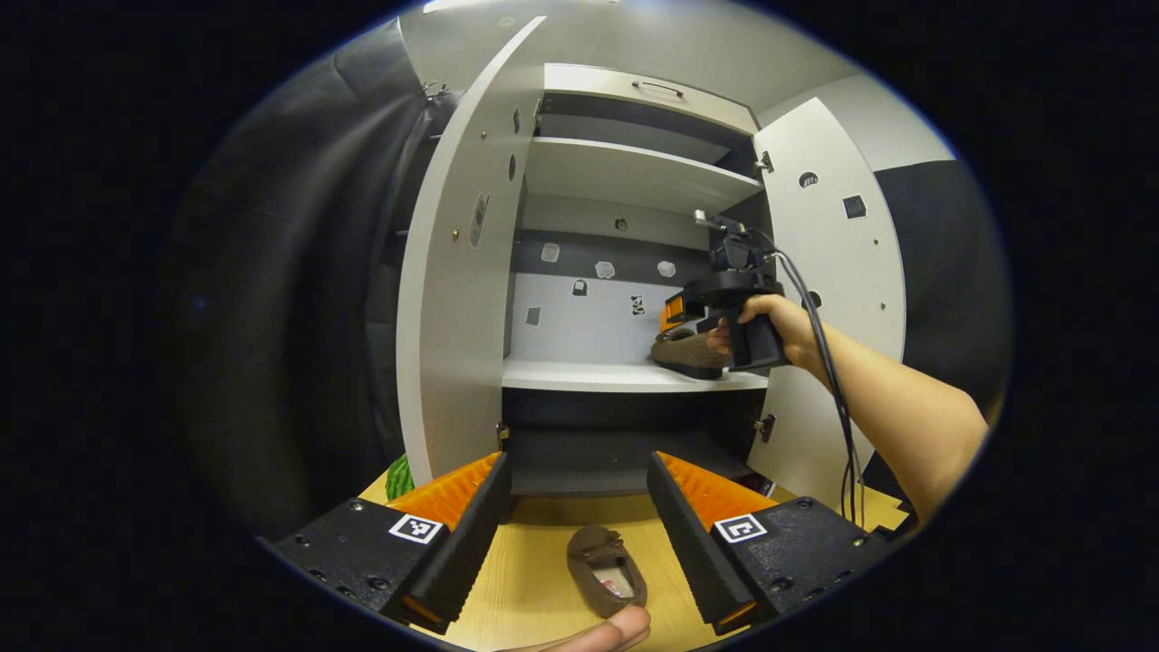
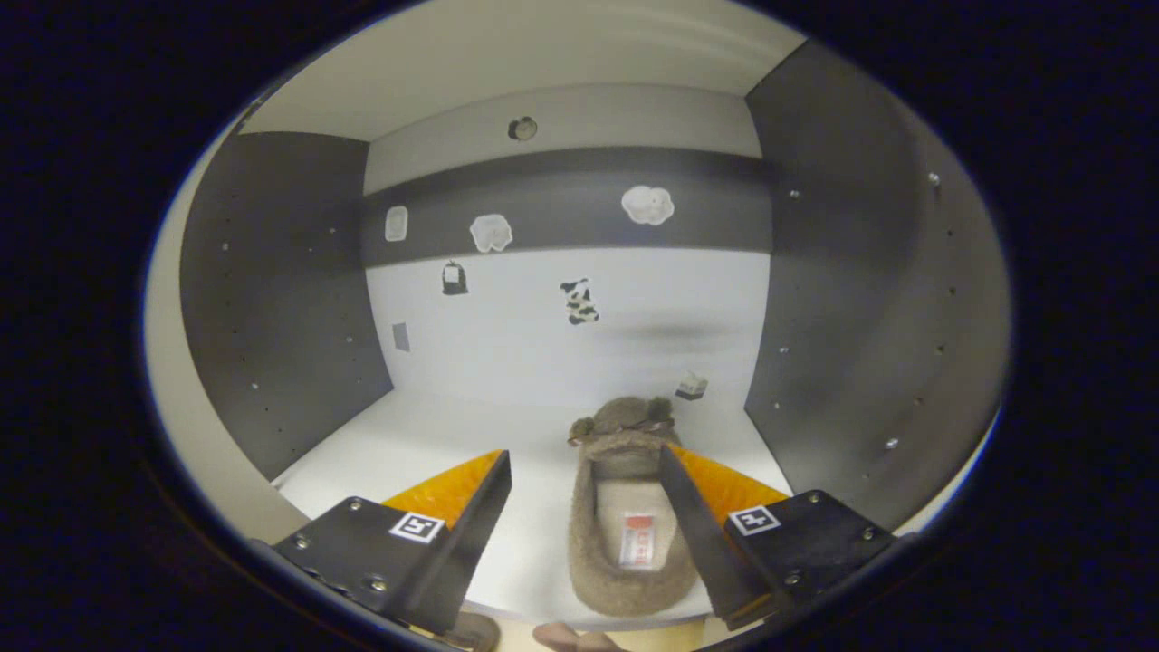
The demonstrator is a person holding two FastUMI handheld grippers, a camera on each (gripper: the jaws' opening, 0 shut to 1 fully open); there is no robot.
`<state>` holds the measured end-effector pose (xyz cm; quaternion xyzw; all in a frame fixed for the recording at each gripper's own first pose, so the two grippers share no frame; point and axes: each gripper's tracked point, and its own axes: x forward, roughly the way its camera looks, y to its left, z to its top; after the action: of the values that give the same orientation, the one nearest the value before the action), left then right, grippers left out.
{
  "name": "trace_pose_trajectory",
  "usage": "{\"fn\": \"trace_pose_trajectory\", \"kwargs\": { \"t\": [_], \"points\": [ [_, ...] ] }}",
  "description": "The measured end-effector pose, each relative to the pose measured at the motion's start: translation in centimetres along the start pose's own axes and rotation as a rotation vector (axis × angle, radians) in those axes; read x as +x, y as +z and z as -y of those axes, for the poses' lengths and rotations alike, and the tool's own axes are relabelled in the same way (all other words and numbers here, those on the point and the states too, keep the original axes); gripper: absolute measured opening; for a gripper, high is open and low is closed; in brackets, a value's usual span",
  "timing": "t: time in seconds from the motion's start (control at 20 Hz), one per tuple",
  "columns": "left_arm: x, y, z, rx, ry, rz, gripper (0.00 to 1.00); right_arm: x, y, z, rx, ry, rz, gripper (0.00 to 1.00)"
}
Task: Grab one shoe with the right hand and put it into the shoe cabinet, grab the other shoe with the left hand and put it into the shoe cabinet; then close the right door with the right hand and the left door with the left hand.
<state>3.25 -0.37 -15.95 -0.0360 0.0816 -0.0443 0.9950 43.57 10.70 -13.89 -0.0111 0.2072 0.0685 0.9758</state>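
Booth setting: wooden table (image 1: 534, 580) in front of a white shoe cabinet (image 1: 625, 172), both doors swung open: left door (image 1: 453, 272), right door (image 1: 838, 272).

Item 1: brown shoe (image 2: 629, 507), on the middle shelf (image 2: 435, 444) toward its right side, toe toward the back panel. Small stickers (image 2: 579, 301) dot that panel.

Item 2: second brown shoe (image 1: 605, 570), on the table below the cabinet, between the fingers of the left gripper (image 1: 579, 530), untouched; jaws wide apart, holding nothing.

Item 3: right gripper (image 2: 584, 525), reached into the cabinet, jaws wide; 1 finger lies over the shelved shoe's opening, grip not closed. A hand (image 1: 779, 321) holds it.
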Motion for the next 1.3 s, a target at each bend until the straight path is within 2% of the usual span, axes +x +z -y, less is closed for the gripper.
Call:
{"fn": "trace_pose_trajectory", "kwargs": {
  "t": [0.1, 0.15, 0.25, 0.35, 0.45, 0.5, 0.6, 0.65, 0.75, 0.8, 0.9, 1.0, 1.25, 1.3],
  "points": [
    [-0.5, -0.4, 0.4, -0.008, -0.002, -0.008, 0.92, -3.4, 0.5, -0.5, -0.025, 0.003, 0.041, 0.94],
    [-0.6, -0.7, 0.7, -0.008, -0.007, -0.018, 0.92, -5.3, 0.5, -1.0, -0.035, 0.008, 0.058, 0.99],
    [-0.9, -1.7, 1.5, -0.008, -0.026, -0.040, 0.92, -9.5, 0.4, -1.3, -0.037, -0.006, 0.104, 1.00],
    [-0.9, -3.0, 2.1, -0.014, -0.044, -0.066, 0.92, -14.3, -0.1, -2.0, -0.035, -0.008, 0.155, 0.94],
    [-0.9, -4.4, 2.6, -0.024, -0.054, -0.102, 0.94, -19.6, -0.5, -2.2, -0.038, -0.010, 0.223, 0.98],
    [-0.9, -5.3, 2.8, -0.022, -0.056, -0.120, 0.94, -22.2, -0.7, -2.0, -0.040, -0.028, 0.252, 0.94],
    [-0.7, -6.7, 3.1, -0.018, -0.056, -0.161, 0.94, -27.3, -1.8, -0.7, -0.033, -0.078, 0.301, 0.94],
    [-0.6, -7.4, 3.2, -0.021, -0.058, -0.178, 0.94, -29.7, -2.6, -0.5, -0.021, -0.094, 0.319, 0.98],
    [-0.4, -8.4, 3.4, -0.027, -0.060, -0.197, 0.94, -33.6, -4.2, -0.1, -0.008, -0.097, 0.350, 0.98],
    [-0.2, -9.1, 3.3, -0.033, -0.060, -0.209, 0.94, -35.1, -5.1, 0.2, -0.011, -0.105, 0.352, 1.00],
    [0.4, -10.7, 3.4, -0.051, -0.065, -0.244, 0.94, -37.3, -7.2, 0.7, -0.015, -0.115, 0.348, 0.98],
    [1.2, -12.6, 3.5, -0.064, -0.071, -0.286, 0.94, -39.1, -9.1, 0.3, -0.031, -0.092, 0.351, 0.98],
    [4.7, -17.7, 2.7, -0.101, -0.038, -0.378, 0.95, -42.3, -11.7, -0.6, 0.018, -0.046, 0.403, 0.98],
    [5.4, -19.3, 2.5, -0.105, -0.033, -0.401, 0.96, -42.3, -12.6, -0.4, 0.032, -0.048, 0.395, 0.94]
  ]
}}
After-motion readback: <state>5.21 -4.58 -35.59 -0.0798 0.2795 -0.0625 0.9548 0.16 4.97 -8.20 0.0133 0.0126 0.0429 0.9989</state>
